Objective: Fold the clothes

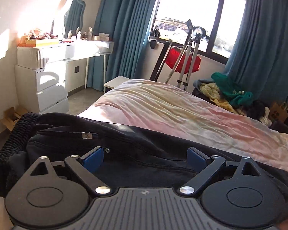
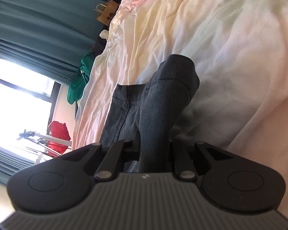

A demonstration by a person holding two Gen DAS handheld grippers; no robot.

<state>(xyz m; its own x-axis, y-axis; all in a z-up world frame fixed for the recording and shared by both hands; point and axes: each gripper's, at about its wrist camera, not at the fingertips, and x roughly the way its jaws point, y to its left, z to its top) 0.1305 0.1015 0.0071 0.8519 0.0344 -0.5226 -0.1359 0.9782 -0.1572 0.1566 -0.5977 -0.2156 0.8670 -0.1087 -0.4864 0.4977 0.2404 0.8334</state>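
hidden: your right hand-held gripper (image 2: 152, 143) pads, behind the dark pants (image 2: 163, 88) | cut off: pants' far end | too small: bottles (image 1: 76, 33)

Pretty clearly someone's bedroom at home. A bed (image 1: 163, 107) with rumpled pastel sheets fills the middle, a white dressing table (image 1: 67, 51) with a mirror (image 1: 74, 13) and little bottles sits upper left, teal curtains (image 1: 122, 28) frame a sunny window (image 1: 188, 11), and a laundry pile (image 1: 226, 94) is heaped at right.
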